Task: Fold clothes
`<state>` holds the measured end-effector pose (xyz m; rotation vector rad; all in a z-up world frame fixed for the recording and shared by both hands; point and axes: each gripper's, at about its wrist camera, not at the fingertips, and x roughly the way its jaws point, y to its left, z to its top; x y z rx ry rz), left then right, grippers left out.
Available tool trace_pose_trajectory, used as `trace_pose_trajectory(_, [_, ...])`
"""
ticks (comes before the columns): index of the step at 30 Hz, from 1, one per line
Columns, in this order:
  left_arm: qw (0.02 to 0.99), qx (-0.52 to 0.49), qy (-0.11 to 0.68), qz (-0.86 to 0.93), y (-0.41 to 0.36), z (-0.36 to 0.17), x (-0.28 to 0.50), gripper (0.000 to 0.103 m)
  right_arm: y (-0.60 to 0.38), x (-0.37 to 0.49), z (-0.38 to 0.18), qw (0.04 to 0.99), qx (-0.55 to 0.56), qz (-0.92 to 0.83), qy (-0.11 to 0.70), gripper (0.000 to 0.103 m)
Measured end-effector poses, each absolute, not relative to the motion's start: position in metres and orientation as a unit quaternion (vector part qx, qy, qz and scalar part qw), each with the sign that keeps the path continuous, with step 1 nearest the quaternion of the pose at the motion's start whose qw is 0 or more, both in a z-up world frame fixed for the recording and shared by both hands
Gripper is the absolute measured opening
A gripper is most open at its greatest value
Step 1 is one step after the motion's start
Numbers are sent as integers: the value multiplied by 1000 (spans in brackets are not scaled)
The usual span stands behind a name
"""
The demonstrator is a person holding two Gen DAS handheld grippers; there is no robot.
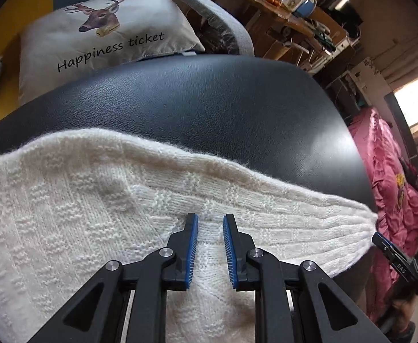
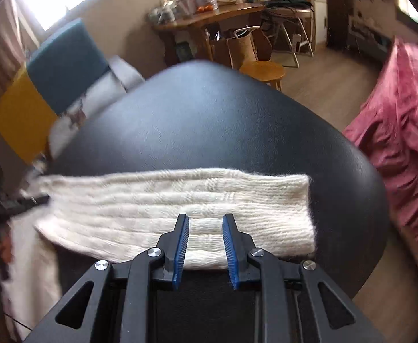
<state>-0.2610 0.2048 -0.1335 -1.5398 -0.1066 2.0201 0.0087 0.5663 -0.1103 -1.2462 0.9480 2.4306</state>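
A white knit sweater (image 1: 94, 205) lies on a black leather surface (image 1: 209, 100). One sleeve (image 2: 180, 208) stretches flat to the right and ends in a cuff near the surface's right edge. My left gripper (image 1: 211, 220) is open, low over the knit where the sleeve meets the body, and fabric shows between its blue pads. My right gripper (image 2: 205, 220) is also open, its fingertips over the near edge of the sleeve. In the left wrist view the right gripper (image 1: 386, 243) shows at the cuff end. The left gripper (image 2: 23, 200) is a blur in the right wrist view.
A deer-print pillow (image 1: 103, 37) leans on a sofa behind the black surface. Pink bedding (image 2: 403, 143) lies to the right. A wooden stool (image 2: 263, 71) and a cluttered desk (image 2: 209, 20) stand further back. Part of the sweater hangs off the surface's left edge (image 2: 31, 257).
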Motion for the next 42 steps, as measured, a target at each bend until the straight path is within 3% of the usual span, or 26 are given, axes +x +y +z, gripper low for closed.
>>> trace_pose_trajectory(4, [315,-546,-70,773,175,-116,-233,20,598,65,-123,111,-341,766,533,24])
trace_pose_trajectory(7, [318,-537,-53,779,158,-115,-208,20,613,89,-145,133,-320,724,597,25])
trace_pose_trajectory(15, [297,-558,-64,772,129,-143,-185,21,618,69,-186,183,-298,709,613,27])
trace_pose_trajectory(19, [298,-562,-78,768,127,-148,-184,21,620,42,-165,209,-325,759,525,23])
trace_pose_trajectory(23, [300,-558,-72,771,129,-148,-180,21,623,14,-144,232,-348,800,431,9])
trace_pose_trajectory(29, [308,-548,-70,775,130,-150,-175,21,631,-23,-127,265,-395,825,304,8])
trace_pose_trajectory(33, [306,-550,-63,775,132,-149,-175,21,639,-3,-135,233,-375,815,374,13])
trace_pose_trajectory(36, [308,-549,-61,775,133,-150,-176,21,634,19,-141,176,-342,792,474,26])
trace_pose_trajectory(42, [308,-550,-78,772,128,-152,-178,21,624,26,-179,185,-356,742,538,27])
